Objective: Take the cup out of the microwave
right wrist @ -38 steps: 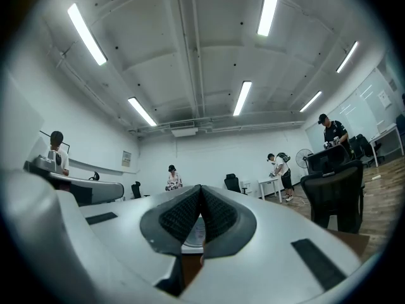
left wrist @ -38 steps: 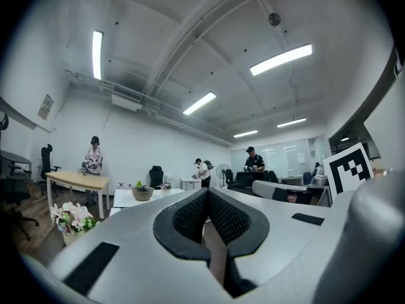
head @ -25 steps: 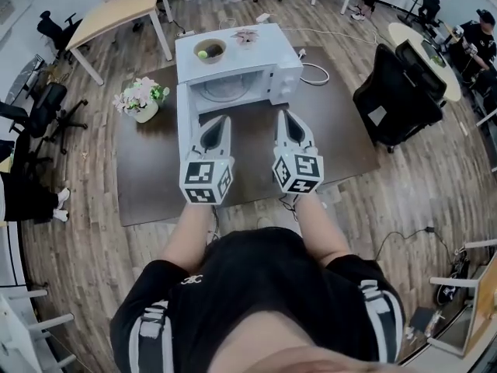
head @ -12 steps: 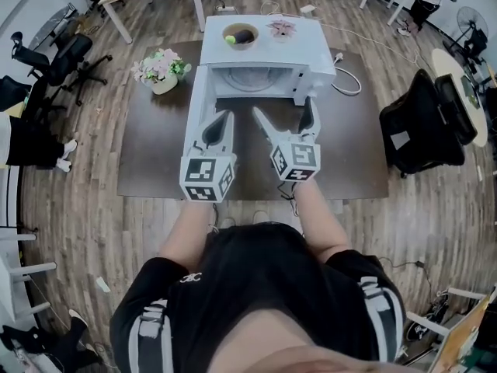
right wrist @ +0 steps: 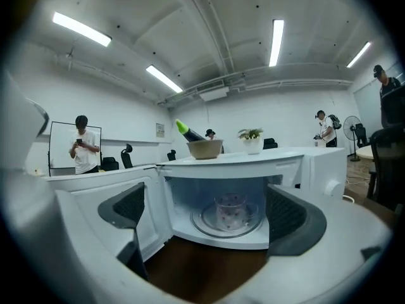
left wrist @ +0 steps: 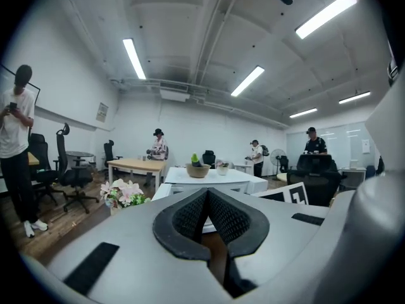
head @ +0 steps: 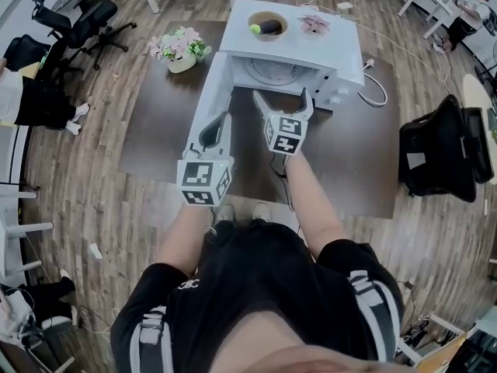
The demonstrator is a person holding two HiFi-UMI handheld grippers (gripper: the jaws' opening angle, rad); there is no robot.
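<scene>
1. Although the door (head: 211, 103) of the microwave (head: 342, 49) is swung open toward seven o'clock, the cup cannot be made out in the head view. The cavity mouth is partly covered there by the right gripper (head: 282, 93).
2. From the right gripper view the cup (right wrist: 231, 211) is seen upright on the turntable (right wrist: 205, 225) inside the cavity. It is clear, with small dark dots.
3. The right gripper's jaws are being opened and stand wide apart. Nothing is pressed by them; the cup is framed between them but lies well beyond their tips.
4. The left gripper (head: 220, 123) is held with its jaws together on nothing, just beside the door. In its own view the cavity is hidden behind its pads (left wrist: 190, 217).
5. A sign (right wrist: 160, 130) on the far wall is too small to be read. Only black-and-white square markers are borne by the cubes (head: 205, 182).
6. On the microwave's top a bowl (head: 268, 24) is set at eleven o'clock, holding a dark thing and a green one that cannot be identified. A small plant (head: 314, 24) is set at one o'clock.
7. Flowers (head: 181, 47) are placed on the table (head: 155, 130) at ten o'clock from the microwave. A cable (head: 378, 93) is looped at three o'clock, and a black chair (head: 439, 158) stands at four o'clock.
</scene>
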